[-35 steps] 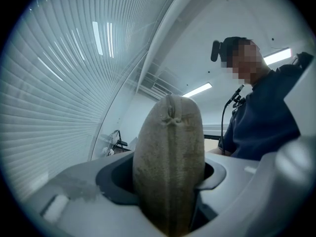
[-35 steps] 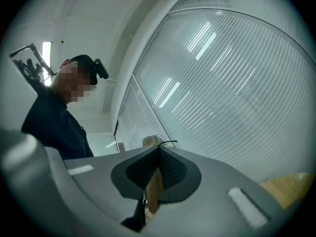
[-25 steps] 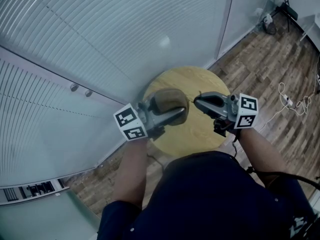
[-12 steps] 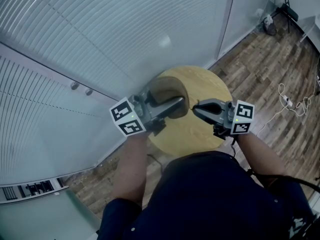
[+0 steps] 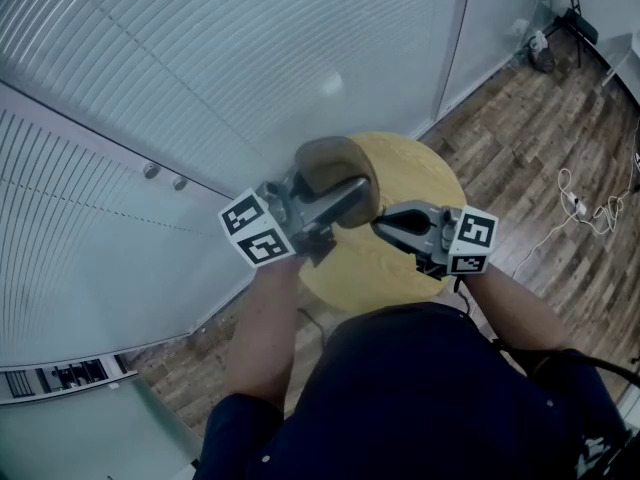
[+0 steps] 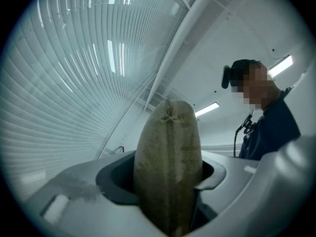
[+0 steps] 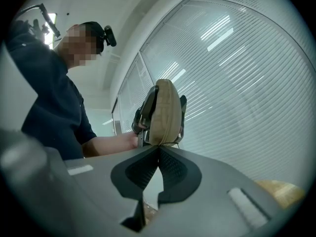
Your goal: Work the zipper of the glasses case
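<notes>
A tan fabric glasses case (image 5: 335, 171) is held in the air over the round wooden table (image 5: 425, 173). My left gripper (image 5: 343, 194) is shut on it across its width. In the left gripper view the case (image 6: 168, 157) stands up between the jaws, its seam facing the camera. My right gripper (image 5: 379, 226) is shut, and its tips touch the case's near edge. In the right gripper view the pads (image 7: 170, 168) meet in a point just under the case (image 7: 165, 113), pinched on the small zipper pull, which barely shows.
A glass wall with horizontal blinds (image 5: 200, 78) runs along the left and far side. Wooden floor (image 5: 530, 128) lies to the right, with white cables (image 5: 585, 203) on it. A dark stand (image 5: 560, 13) is in the far right corner. The person's body fills the lower frame.
The left gripper has lifted and tipped the case up and slightly away. The right gripper has moved left and a little lower, staying at the case's edge.
</notes>
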`<action>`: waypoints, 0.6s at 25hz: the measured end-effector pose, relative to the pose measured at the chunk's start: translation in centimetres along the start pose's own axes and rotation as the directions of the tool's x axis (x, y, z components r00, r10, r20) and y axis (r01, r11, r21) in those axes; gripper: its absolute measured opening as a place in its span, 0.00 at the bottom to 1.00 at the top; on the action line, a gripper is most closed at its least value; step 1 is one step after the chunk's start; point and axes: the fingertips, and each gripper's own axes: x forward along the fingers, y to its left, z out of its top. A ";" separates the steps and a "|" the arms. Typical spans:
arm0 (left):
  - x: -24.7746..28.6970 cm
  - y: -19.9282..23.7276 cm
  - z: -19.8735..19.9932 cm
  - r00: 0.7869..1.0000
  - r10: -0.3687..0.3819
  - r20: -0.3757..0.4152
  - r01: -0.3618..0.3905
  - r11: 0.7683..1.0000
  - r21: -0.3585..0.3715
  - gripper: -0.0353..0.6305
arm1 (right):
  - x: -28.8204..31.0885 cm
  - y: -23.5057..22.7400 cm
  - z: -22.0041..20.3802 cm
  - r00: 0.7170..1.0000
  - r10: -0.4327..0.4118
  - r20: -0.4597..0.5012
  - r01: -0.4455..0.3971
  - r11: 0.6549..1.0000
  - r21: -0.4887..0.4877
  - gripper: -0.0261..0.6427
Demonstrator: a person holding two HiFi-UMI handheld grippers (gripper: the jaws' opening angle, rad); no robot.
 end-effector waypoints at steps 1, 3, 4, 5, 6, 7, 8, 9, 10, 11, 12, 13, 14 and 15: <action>0.3 0.0 0.1 1.000 0.002 0.000 -0.002 1.000 0.003 0.50 | 0.2 0.0 0.0 1.000 0.002 0.001 -0.002 1.000 0.001 0.05; 1.1 0.1 0.0 1.000 0.002 0.007 -0.002 1.000 0.005 0.50 | 0.7 -0.1 -0.4 1.000 0.008 0.001 -0.008 1.000 0.001 0.05; 1.4 0.3 -0.3 1.000 0.002 0.012 -0.002 1.000 0.005 0.50 | 1.0 -0.2 -0.7 1.000 0.010 0.001 -0.010 1.000 0.000 0.05; 1.6 0.4 -0.5 1.000 0.003 0.018 -0.003 1.000 0.006 0.50 | 1.2 -0.2 -1.0 1.000 0.010 0.005 -0.010 1.000 0.000 0.05; 1.8 0.4 -0.6 1.000 0.006 0.025 -0.006 1.000 0.006 0.50 | 1.4 -0.2 -1.1 1.000 0.010 0.011 -0.010 1.000 0.000 0.05; 2.0 0.4 -0.5 0.999 0.010 0.032 -0.010 1.000 0.005 0.50 | 1.6 -0.1 -1.0 1.000 0.011 0.019 -0.011 1.000 0.001 0.05; 2.2 0.3 -0.3 0.999 0.014 0.037 -0.014 1.000 0.003 0.50 | 1.7 0.0 -0.7 1.000 0.012 0.025 -0.012 1.000 0.001 0.05; 2.4 0.2 0.1 0.999 0.018 0.040 -0.018 1.000 0.001 0.50 | 1.9 0.1 -0.3 0.999 0.014 0.029 -0.014 1.000 0.001 0.05; 2.5 0.2 0.3 0.999 0.023 0.040 -0.023 1.000 0.001 0.50 | 2.1 0.2 0.0 0.999 0.015 0.030 -0.015 1.000 0.001 0.05; 2.5 0.3 0.5 0.999 0.030 0.039 -0.030 1.000 0.002 0.50 | 2.3 0.3 0.1 0.999 0.014 0.029 -0.014 1.000 0.002 0.05; 2.4 0.4 0.6 0.999 0.037 0.040 -0.037 0.999 0.004 0.50 | 2.3 0.2 0.2 1.000 0.009 0.028 -0.009 1.000 0.002 0.05; 2.3 0.6 0.6 0.998 0.046 0.041 -0.046 0.999 0.005 0.50 | 2.3 0.1 0.2 1.000 0.000 0.027 0.000 1.000 0.002 0.05; 2.1 0.9 0.5 0.998 0.058 0.039 -0.058 0.998 0.008 0.50 | 2.1 -0.2 0.1 1.000 -0.012 0.023 0.012 1.000 0.001 0.06; 1.9 1.3 0.2 0.997 0.073 0.031 -0.073 0.997 0.014 0.50 | 1.9 -0.4 -0.1 1.000 -0.026 0.015 0.026 1.000 -0.001 0.06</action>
